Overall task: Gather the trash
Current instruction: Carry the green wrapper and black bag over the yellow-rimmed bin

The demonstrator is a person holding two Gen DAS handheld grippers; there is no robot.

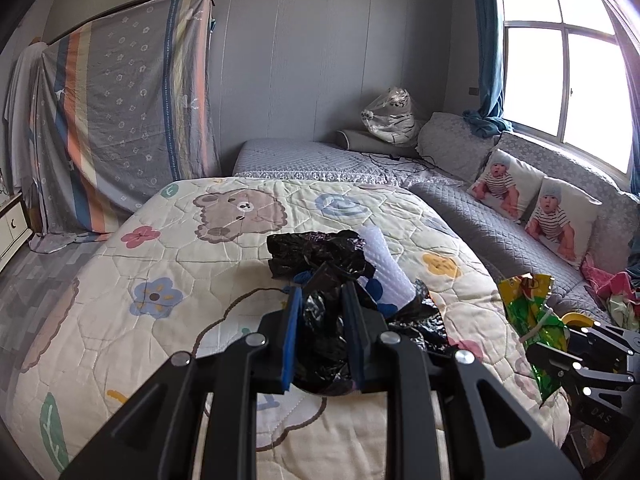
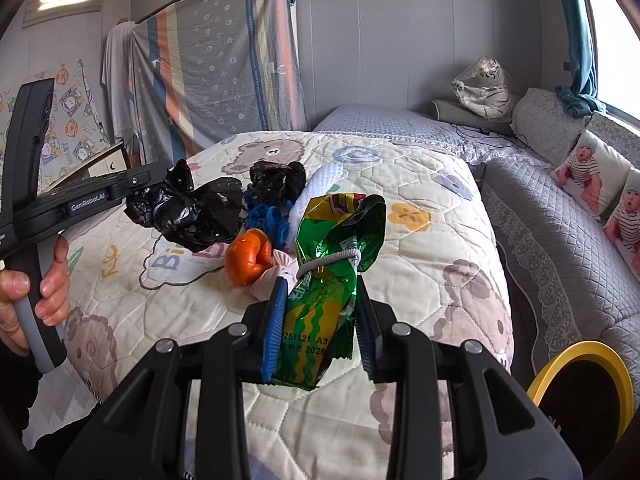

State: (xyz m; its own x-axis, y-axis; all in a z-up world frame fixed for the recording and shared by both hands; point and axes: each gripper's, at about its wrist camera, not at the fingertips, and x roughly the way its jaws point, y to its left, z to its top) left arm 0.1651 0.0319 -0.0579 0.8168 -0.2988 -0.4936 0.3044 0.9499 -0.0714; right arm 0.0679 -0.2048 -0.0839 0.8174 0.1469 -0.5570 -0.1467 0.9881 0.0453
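My left gripper is squeezed nearly closed on a crinkly black plastic bag. The bag sits tight between the two blue pads and hangs a bit above the cartoon quilt. From the right wrist camera I see the same bag sticking out past the gripper's tip, with a hand around the grey handle.

My right gripper is also mostly closed. It pinches a green and yellow snack wrapper. The wrapper stands up between the pads, and a white elastic band is tied around its middle.

More trash lies on the quilt, all close to the middle. Another black bag is there, crumpled up. Just beside it are some blue crumpled bits and a white bumpy roll. An orange crumpled bag lies nearer to me on the quilt, touching a pale pink scrap.

A yellow-rimmed bin stands off the quilt's right edge, down low. Past that same edge is a grey sofa with two baby-picture pillows.
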